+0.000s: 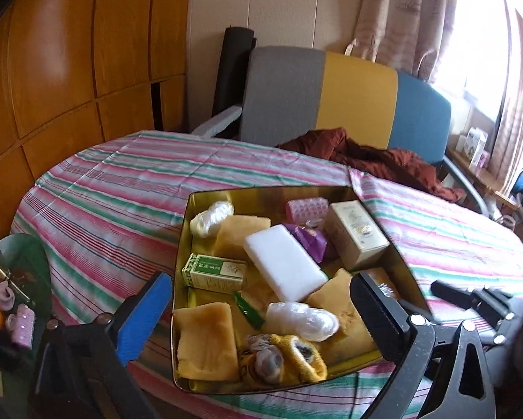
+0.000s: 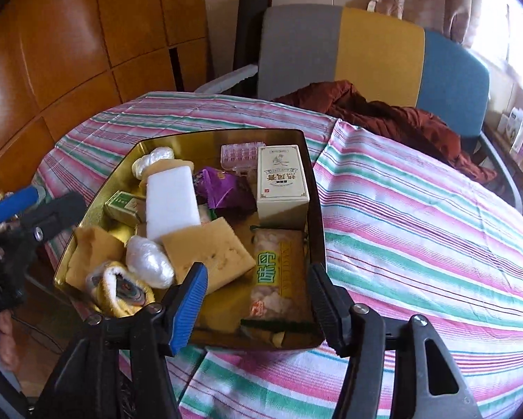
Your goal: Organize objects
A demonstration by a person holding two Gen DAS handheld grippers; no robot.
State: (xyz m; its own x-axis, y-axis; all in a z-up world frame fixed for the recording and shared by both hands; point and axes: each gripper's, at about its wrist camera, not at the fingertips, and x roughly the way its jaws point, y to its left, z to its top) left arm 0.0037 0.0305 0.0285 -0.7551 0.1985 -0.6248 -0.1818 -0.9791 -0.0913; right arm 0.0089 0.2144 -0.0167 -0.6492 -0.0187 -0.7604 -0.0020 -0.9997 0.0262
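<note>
Nearest the cameras, both grippers hang over the near edge of the tin (image 1: 406, 269), which sits on the striped cloth of the bench (image 1: 122, 188). The left gripper (image 1: 261, 317) has its jaws spread wide with nothing between the pads; the right gripper (image 2: 258, 300) has its jaws part open, straddling the tin's near corner without pressing on anything. Neither holds a thing, so this looks like a release, the items now gathered in 1 container. Inside lie a yellow toy (image 1: 286, 356), 2 wrapped white bundles, sponges (image 1: 205, 342), a white block (image 1: 282, 262), a green box (image 1: 212, 272), a snack pack (image 2: 279, 272) and, farther back, a cream box (image 1: 355, 234). Beyond the bench stands a chair (image 1: 359, 101) with red cloth (image 1: 373, 160) thrown over it.
</note>
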